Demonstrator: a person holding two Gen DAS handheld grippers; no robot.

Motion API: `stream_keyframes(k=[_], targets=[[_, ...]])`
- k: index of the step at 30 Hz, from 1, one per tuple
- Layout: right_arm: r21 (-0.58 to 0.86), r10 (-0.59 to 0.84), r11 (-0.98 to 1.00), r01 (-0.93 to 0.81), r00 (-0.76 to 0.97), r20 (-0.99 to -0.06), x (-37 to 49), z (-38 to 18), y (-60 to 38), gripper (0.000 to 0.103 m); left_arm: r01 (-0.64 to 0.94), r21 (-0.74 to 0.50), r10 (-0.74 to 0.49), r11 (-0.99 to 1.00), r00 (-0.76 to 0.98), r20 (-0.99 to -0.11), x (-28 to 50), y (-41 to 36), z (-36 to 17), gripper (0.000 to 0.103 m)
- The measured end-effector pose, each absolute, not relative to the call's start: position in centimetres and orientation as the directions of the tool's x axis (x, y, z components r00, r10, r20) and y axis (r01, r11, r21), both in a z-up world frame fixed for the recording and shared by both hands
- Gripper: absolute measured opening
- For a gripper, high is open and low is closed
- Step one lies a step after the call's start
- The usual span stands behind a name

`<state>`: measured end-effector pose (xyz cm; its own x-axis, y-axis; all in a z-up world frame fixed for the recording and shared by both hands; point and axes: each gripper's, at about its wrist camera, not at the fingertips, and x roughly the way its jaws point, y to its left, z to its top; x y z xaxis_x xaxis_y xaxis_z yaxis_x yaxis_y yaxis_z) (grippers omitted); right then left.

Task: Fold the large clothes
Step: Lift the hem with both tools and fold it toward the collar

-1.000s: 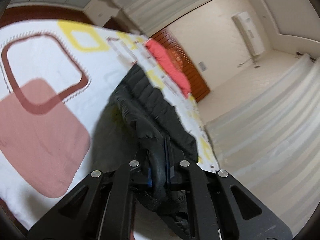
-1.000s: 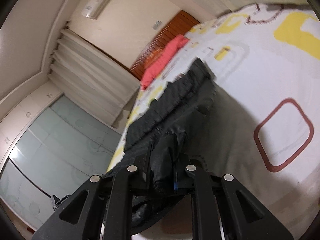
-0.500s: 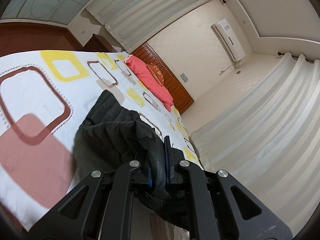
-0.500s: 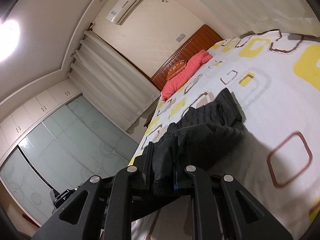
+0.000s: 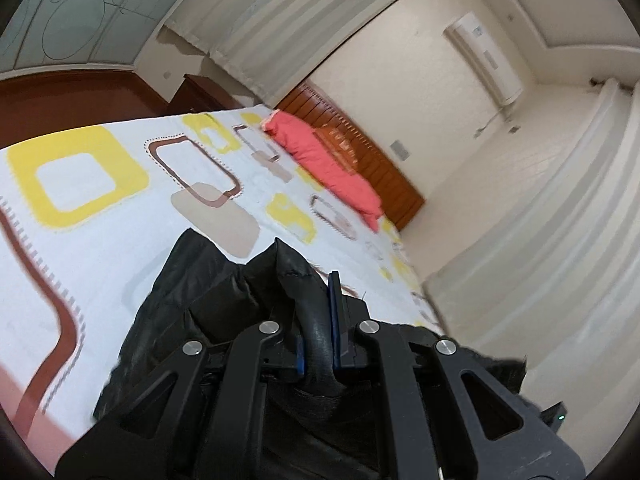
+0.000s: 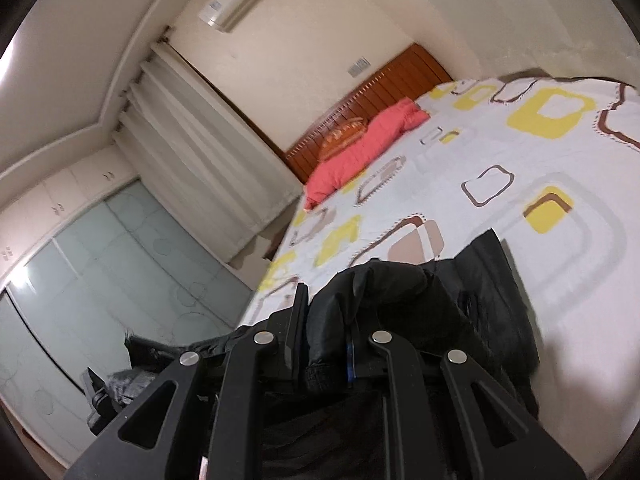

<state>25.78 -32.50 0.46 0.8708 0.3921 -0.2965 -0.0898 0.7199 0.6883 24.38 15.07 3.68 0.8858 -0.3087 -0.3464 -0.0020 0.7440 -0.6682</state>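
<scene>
That puffy black quilted jacket (image 5: 224,292) is lifted off the white bedsheet with yellow and brown squares (image 5: 120,240). Both the left gripper (image 5: 318,340) and right gripper (image 6: 326,344) are clamped tight on its edge, 2 corners pinched, probably so it drapes flat for folding.

text: none legible | labels: none | numbers: none | signs: none

The black jacket (image 5: 208,304) is soft, slightly shiny cloth. The headboard (image 6: 384,92) is ridged brown wood.
</scene>
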Motion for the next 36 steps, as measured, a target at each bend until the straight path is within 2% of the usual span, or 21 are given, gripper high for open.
stream_keyframes(k=[7,14,21,25,27,28,29,30,31,32,36], targets=[[0.649,0.348,0.760,0.020,0.832,-0.433,35.4,-4.0,-32.5,0.015,-0.111,-0.557,-0.209,0.823,0.853,-0.479,34.5,14.2,-1.5,0.008],[0.629,0.320,0.765,0.142,0.763,-0.562,42.4,-10.6,-32.8,0.015,-0.163,-0.432,-0.139,0.887,0.798,-0.586,40.5,12.7,-6.8,0.008],[0.599,0.296,0.782,0.173,0.742,-0.601,44.5,-13.7,-32.3,0.016,-0.205,-0.380,-0.102,0.902,0.755,-0.648,43.6,12.3,-10.1,0.008],[0.609,0.315,0.778,0.155,0.742,-0.592,44.2,-13.2,-32.4,0.025,-0.192,-0.399,-0.124,0.897,0.757,-0.642,43.5,12.7,-9.5,0.012],[0.624,0.336,0.769,0.138,0.744,-0.578,43.7,-12.5,-32.6,0.037,-0.187,-0.440,-0.156,0.878,0.757,-0.634,43.1,13.2,-9.1,0.017],[0.635,0.346,0.762,0.127,0.749,-0.565,43.7,-12.2,-32.7,0.057,-0.186,-0.475,-0.183,0.860,0.758,-0.627,42.8,13.6,-8.9,0.025],[0.647,0.354,0.754,0.112,0.761,-0.543,43.3,-11.7,-32.8,0.075,-0.179,-0.535,-0.228,0.826,0.761,-0.607,42.5,14.2,-8.6,0.045],[0.645,0.335,0.757,0.108,0.783,-0.524,42.5,-10.8,-32.9,0.078,-0.174,-0.581,-0.259,0.795,0.769,-0.584,42.1,14.6,-8.2,0.060],[0.639,0.319,0.762,0.107,0.797,-0.514,42.1,-10.2,-32.9,0.078,-0.174,-0.605,-0.267,0.777,0.779,-0.567,41.8,14.8,-7.8,0.082],[0.637,0.316,0.765,0.097,0.805,-0.502,41.6,-9.5,-32.9,0.078,-0.183,-0.617,-0.252,0.765,0.796,-0.550,41.1,15.0,-6.9,0.086],[0.618,0.301,0.781,0.096,0.808,-0.506,40.2,-8.4,-32.2,0.078,-0.153,-0.603,-0.252,0.783,0.807,-0.533,39.7,14.3,-5.0,0.087]])
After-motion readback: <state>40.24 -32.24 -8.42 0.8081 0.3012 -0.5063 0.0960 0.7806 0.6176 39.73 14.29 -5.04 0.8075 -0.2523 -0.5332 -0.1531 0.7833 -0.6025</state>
